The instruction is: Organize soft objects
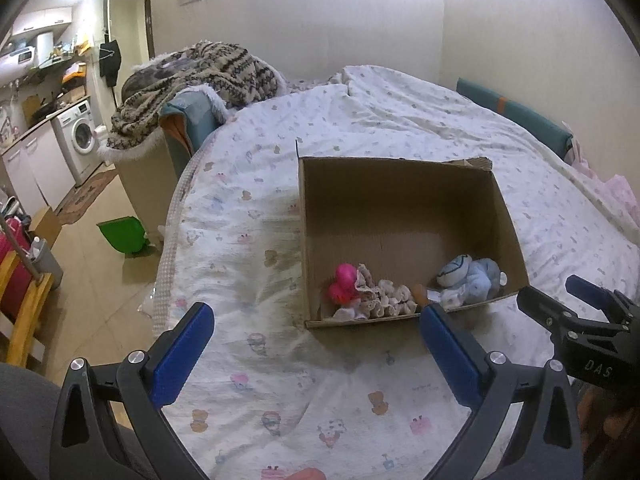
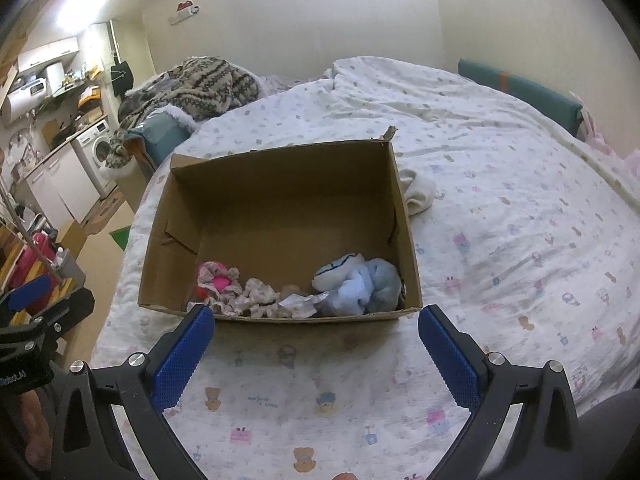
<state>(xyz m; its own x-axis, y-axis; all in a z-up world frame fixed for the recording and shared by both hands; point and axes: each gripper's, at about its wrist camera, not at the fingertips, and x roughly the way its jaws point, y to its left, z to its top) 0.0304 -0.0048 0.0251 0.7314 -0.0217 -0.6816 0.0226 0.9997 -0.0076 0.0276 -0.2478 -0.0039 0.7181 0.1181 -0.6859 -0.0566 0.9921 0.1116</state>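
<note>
Cardboard box (image 2: 280, 200), open-topped, plain brown corrugated, one torn corner at the far rim; it sits on the bed (image 2: 500, 240), whose quilt is soft, wrinkled white cotton printed with small cartoon bears. From my right wrist view the box's long axis runs left to right across the frame, the near wall facing me.

Inside, along the near wall: a pink plush toy (image 1: 343, 282) in the left corner, rounded and bright; a crumpled frilly patterned cloth (image 2: 256, 298) stretching from it toward the middle; a light blue plush toy (image 2: 360, 280), fuzzy, with a white rounded part, in the right corner. Cloth touches the pink toy.

A white folded soft item (image 2: 418, 192) lies on the quilt just outside the box's right wall.

Left gripper (image 1: 316, 344): blue ribbed pads spread wide, nothing between them, hovering above the quilt just short of the box, pointing at its near left corner. Right gripper (image 2: 316, 344): also spread wide and empty-handed, aimed level at the near wall, fingers flanking it.

Knit patterned blanket (image 1: 192, 80) heaped at the bed's far left.
</note>
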